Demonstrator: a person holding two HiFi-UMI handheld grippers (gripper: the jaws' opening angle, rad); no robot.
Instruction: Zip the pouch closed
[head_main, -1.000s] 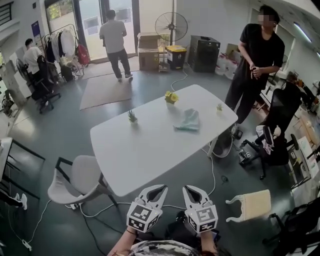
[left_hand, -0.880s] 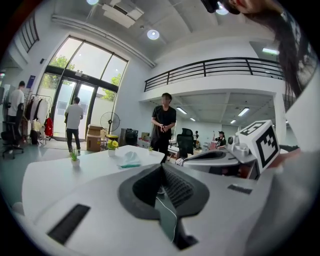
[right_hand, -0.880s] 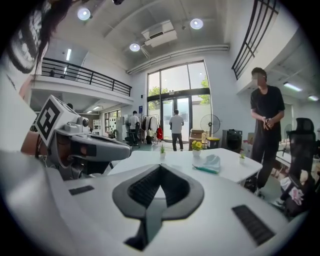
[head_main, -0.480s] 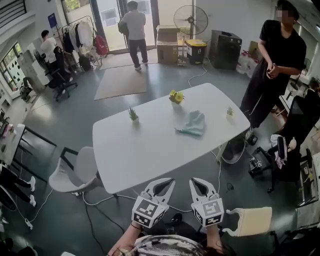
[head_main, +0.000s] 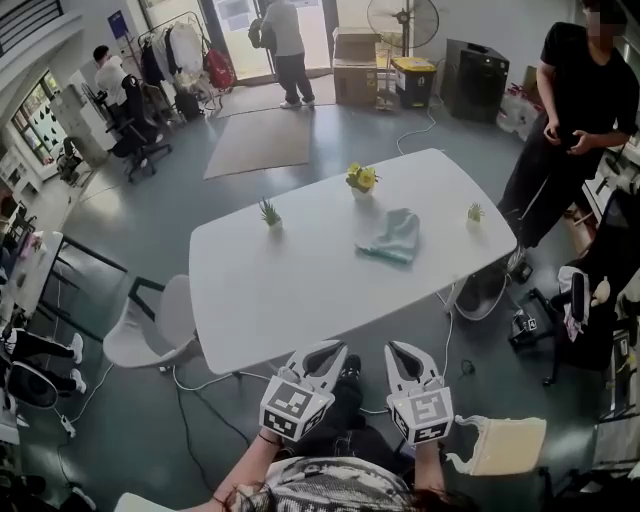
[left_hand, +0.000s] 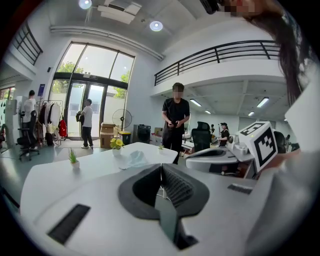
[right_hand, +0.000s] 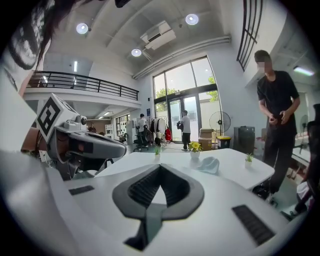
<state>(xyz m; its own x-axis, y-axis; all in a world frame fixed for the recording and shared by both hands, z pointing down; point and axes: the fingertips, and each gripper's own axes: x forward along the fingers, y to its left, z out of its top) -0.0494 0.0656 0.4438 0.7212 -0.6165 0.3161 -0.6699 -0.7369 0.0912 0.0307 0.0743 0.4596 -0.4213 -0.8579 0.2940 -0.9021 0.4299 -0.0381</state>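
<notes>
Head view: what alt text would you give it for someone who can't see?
The left gripper and right gripper, both hand-held with jaws shut and empty, are at the near edge of a white table. A pale blue-green pouch lies on its far side among three small potted plants; a person in black stands beside it.

The left tongs (head_main: 336, 350) and right tongs (head_main: 393, 348), at the bottom centre of the head view, have white moulded shells that narrow to curved jaws lined in dark grey. Each carries a white cube printed with black square markers, the left cube (head_main: 293, 408) and the right cube (head_main: 421, 415). In the gripper views the lining shows as a dark grey teardrop outline with ribbed inner faces. Dark rectangular slots sit in the white shell on either side of it. At the lower edge of the head view the person wears a light patterned top (head_main: 318, 496) and dark trousers (head_main: 345, 430).
</notes>
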